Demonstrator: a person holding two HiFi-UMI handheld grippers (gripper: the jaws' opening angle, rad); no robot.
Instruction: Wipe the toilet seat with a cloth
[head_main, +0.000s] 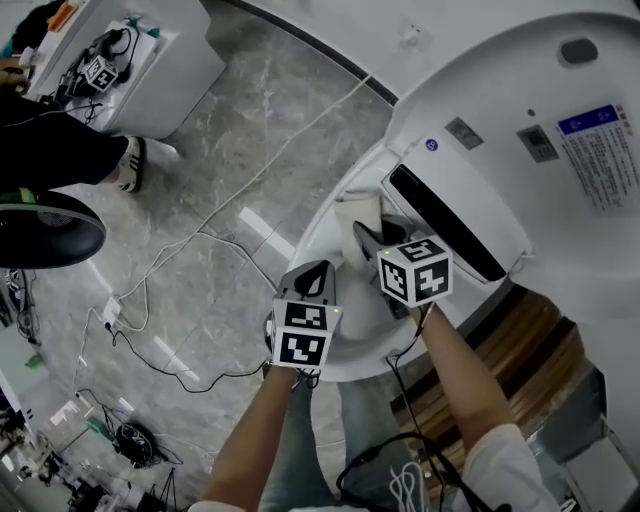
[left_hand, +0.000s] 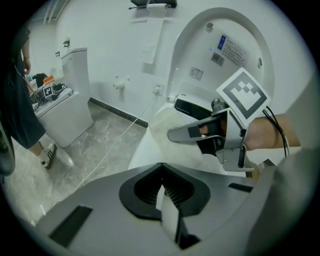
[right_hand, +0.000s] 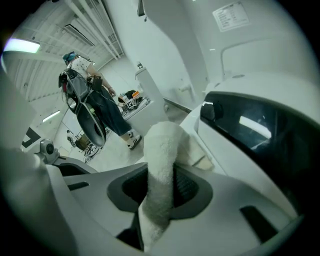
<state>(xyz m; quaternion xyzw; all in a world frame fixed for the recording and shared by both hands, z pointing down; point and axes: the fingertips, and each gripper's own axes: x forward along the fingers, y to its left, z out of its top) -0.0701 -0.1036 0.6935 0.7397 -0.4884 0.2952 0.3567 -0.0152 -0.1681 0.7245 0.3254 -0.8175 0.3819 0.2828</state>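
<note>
Head view: the left claw (head_main: 318, 272) hangs over the near rim of the seat (head_main: 318, 235). The right claw (head_main: 366, 240), just beside it, carries the cloth (head_main: 357, 212) at its tip, over the seat.

Left gripper view: its jaws are pressed together on nothing (the right claw sits ahead, to the right).

Right gripper view: its jaws are clamped on the cloth, which bulges out past them. A dark panel (right_hand: 250, 125) lies ahead, to the right.
</note>
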